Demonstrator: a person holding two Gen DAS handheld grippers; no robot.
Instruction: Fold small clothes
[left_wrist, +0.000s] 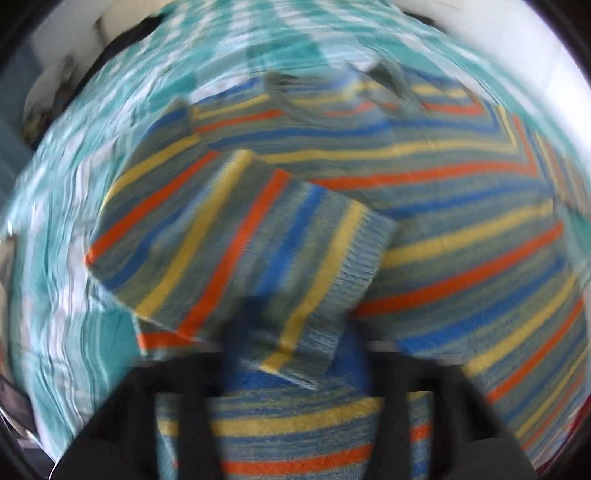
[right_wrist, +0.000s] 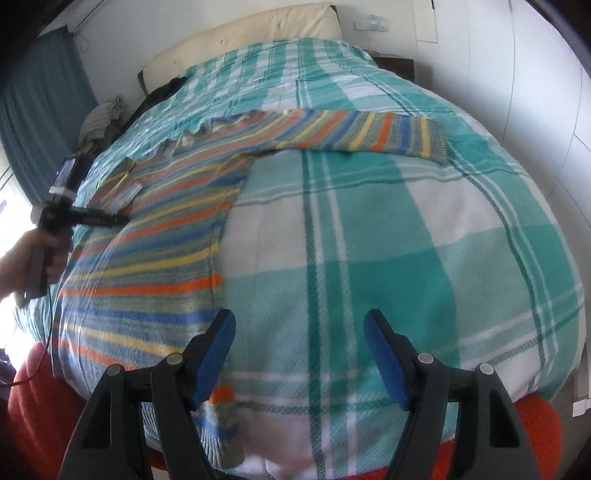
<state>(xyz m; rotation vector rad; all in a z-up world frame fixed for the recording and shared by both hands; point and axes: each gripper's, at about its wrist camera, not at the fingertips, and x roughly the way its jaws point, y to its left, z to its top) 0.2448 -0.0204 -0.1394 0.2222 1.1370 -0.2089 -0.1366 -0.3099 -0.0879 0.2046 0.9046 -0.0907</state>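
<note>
A striped sweater (right_wrist: 155, 236) in blue, yellow, orange and grey lies flat on the bed, its right sleeve (right_wrist: 365, 134) stretched out to the right. In the left wrist view, which is blurred, the left sleeve (left_wrist: 258, 243) is folded over the sweater body (left_wrist: 461, 221). My left gripper (left_wrist: 295, 354) is shut on the sleeve's cuff; it also shows in the right wrist view (right_wrist: 118, 219), held by a hand. My right gripper (right_wrist: 299, 354) is open and empty, above the bedspread beside the sweater's hem.
The bed is covered by a teal and white checked bedspread (right_wrist: 424, 236). A cream headboard (right_wrist: 251, 33) stands at the far end. A teal curtain (right_wrist: 40, 110) hangs at the left. White walls (right_wrist: 535, 74) are at the right.
</note>
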